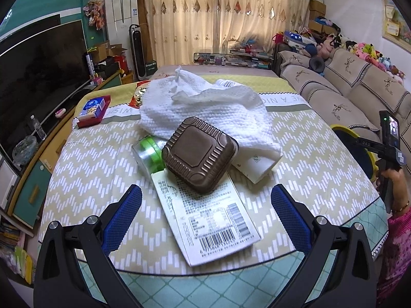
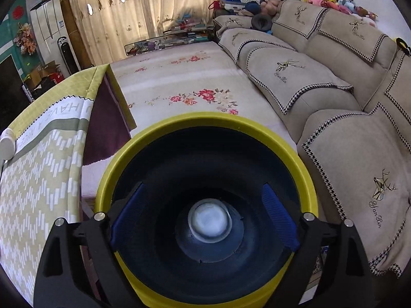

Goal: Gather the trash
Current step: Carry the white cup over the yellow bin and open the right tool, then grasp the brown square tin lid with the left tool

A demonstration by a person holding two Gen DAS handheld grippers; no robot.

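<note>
Two grippers, both spread, nothing held: right gripper (image 2: 204, 205) over yellow bin (image 2: 205, 120); left gripper (image 1: 205, 215) should pinch brown tray (image 1: 199, 155) squarely.

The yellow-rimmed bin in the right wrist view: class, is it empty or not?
Not empty. The yellow-rimmed bin holds one clear plastic cup on its dark bottom.

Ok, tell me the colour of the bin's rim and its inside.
The bin has a yellow rim and a dark, near-black inside; the right wrist view shows it best.
</note>
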